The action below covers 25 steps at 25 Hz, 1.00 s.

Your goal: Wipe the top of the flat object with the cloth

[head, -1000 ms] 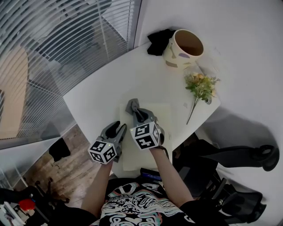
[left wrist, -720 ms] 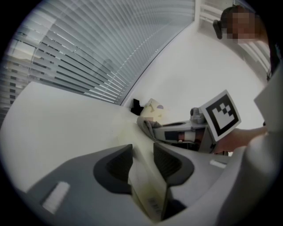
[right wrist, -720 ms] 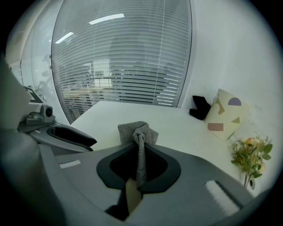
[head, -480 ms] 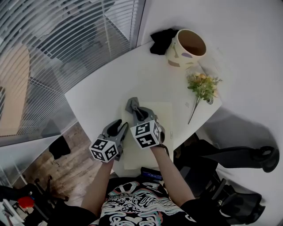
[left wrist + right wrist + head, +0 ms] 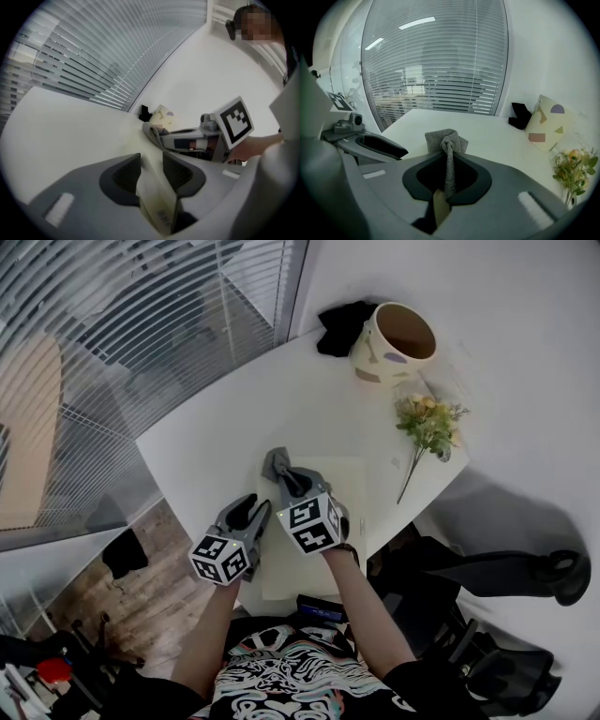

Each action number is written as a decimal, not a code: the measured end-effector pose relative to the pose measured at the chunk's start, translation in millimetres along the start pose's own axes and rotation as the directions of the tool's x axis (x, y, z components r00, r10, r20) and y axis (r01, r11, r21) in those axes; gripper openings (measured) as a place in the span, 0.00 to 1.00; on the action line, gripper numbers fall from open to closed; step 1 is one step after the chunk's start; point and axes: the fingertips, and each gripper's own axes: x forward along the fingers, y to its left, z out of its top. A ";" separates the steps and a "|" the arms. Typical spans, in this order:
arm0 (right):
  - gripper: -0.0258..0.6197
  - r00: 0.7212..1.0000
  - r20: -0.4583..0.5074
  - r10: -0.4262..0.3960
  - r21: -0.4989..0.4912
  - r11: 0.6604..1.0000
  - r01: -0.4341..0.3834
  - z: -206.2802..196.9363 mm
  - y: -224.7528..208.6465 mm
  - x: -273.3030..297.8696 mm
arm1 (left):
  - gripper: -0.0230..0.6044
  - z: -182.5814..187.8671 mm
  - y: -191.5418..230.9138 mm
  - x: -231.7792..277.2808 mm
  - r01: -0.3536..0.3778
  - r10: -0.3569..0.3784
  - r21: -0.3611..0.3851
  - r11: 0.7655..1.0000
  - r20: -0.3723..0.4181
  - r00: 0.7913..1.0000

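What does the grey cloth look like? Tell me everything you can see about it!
The grey cloth is small and looks soft and knitted, with a rough weave. It is bunched up, not spread flat. The right gripper has its jaws shut on a pinched fold, and the loose end puffs out past the tips. That end sits at the far left corner of the cream sheet on the white table, and seems to rest on it.

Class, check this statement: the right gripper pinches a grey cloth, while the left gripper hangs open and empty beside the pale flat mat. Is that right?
Not quite. The left gripper is not open and empty: the left gripper view shows its fingers closed on the edge of the pale flat mat. The rest stands: the right gripper pinches the grey cloth.
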 end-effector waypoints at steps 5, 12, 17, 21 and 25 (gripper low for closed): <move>0.07 1.000 0.011 0.022 -0.086 0.996 -0.021 -0.2 9.0 -1.1 | 0.32 0.1 0.7 0.1 0.000 0.000 0.000 1.000 0.000 1.000; 0.07 0.999 0.014 0.051 -0.110 0.993 -0.049 -1.4 13.7 -1.8 | 0.34 -0.1 2.3 -0.7 -0.010 0.010 -0.006 1.000 0.000 1.000; 0.07 0.999 0.015 0.049 -0.112 0.993 -0.047 -1.7 13.5 -2.4 | 0.34 0.1 2.4 -0.6 -0.014 0.014 -0.007 1.000 0.001 1.000; 0.07 0.998 0.002 0.057 -0.099 0.993 -0.057 -1.4 15.0 -3.1 | 0.35 0.6 3.0 -1.0 -0.013 0.013 -0.007 1.000 0.002 1.000; 0.07 0.998 -0.003 0.061 -0.100 0.993 -0.061 -2.6 17.9 -4.8 | 0.35 0.1 3.0 -1.0 -0.012 0.012 -0.007 1.000 0.001 1.000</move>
